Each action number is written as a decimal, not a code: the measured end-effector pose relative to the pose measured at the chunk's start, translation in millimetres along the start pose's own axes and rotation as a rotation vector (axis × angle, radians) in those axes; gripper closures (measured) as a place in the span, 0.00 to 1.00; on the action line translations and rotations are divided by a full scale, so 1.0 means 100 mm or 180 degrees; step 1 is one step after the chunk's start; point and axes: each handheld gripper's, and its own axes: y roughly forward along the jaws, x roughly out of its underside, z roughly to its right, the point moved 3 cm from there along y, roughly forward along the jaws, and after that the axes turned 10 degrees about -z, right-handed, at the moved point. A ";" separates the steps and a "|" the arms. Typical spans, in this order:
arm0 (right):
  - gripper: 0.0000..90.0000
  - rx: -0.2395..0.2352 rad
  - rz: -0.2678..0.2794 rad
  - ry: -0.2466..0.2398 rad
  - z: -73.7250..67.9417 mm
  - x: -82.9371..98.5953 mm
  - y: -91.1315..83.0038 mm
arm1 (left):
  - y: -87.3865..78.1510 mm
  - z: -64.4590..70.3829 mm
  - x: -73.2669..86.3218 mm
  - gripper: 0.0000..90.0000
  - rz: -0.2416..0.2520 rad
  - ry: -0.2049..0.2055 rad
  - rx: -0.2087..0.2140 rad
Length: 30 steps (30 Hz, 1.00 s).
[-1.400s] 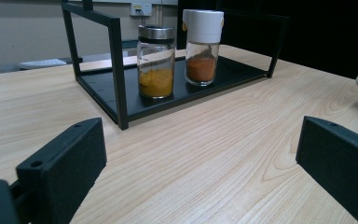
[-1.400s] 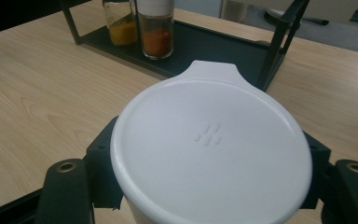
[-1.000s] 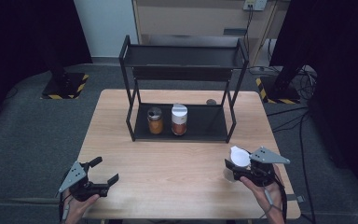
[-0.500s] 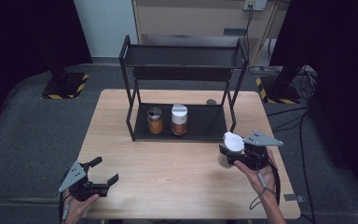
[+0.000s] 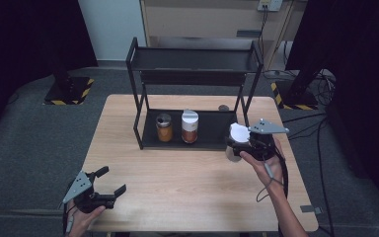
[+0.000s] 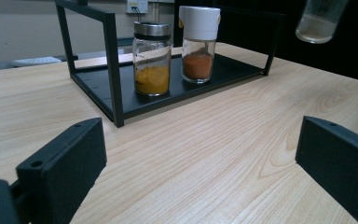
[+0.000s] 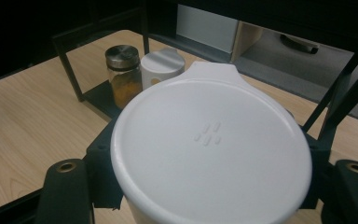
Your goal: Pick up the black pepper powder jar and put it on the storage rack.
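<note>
rack (image 5: 196, 74): far middle of table (image 5: 187, 197) | two jars on its bottom shelf, touching or nearly: metal-lidded jar (image 5: 164, 127) left, capped jar (image 5: 189, 126) right | right gripper (image 5: 246, 143): just off rack's front right corner, third jar (image 5: 236, 134) between jaws | left gripper (image 5: 109, 181): near left corner, well apart

My black right gripper (image 5: 244, 143) clamps a white-lidded jar (image 7: 212, 144) near the right edge of the pale, wood-grained tabletop (image 5: 187, 177), while on the black rack (image 5: 192, 89) a silver-capped jar (image 6: 151, 58) holds yellow powder and a white-capped jar (image 6: 199, 42) holds orange powder.
</note>
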 end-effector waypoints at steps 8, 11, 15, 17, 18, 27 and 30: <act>0.34 0.0018 0.0029 0.0054 0.06 -0.16 0.17 | 0.00 0.00 0.00 0.01 -0.0005 0.0002 0.0008; 0.34 0.0058 0.0036 0.0084 0.06 -0.21 0.24 | 0.00 0.00 0.00 0.01 -0.0002 0.0007 0.0011; 0.34 0.0090 0.0029 0.0119 0.08 -0.26 0.35 | 0.00 -0.01 0.00 0.01 -0.0002 0.0002 0.0009; 0.34 0.0105 0.0029 0.0136 0.09 -0.28 0.41 | 0.00 -0.01 0.00 0.01 -0.0001 0.0004 0.0010; 0.34 0.0112 0.0030 0.0139 0.09 -0.29 0.43 | 0.00 -0.01 0.00 0.01 0.0000 0.0005 0.0012; 0.34 0.0154 0.0000 0.0172 0.13 -0.37 0.69 | 0.00 0.00 0.00 0.01 -0.0005 0.0015 0.0026; 0.34 0.0200 -0.0029 0.0153 0.14 -0.38 0.79 | 0.00 0.00 0.00 0.01 -0.0011 0.0024 0.0029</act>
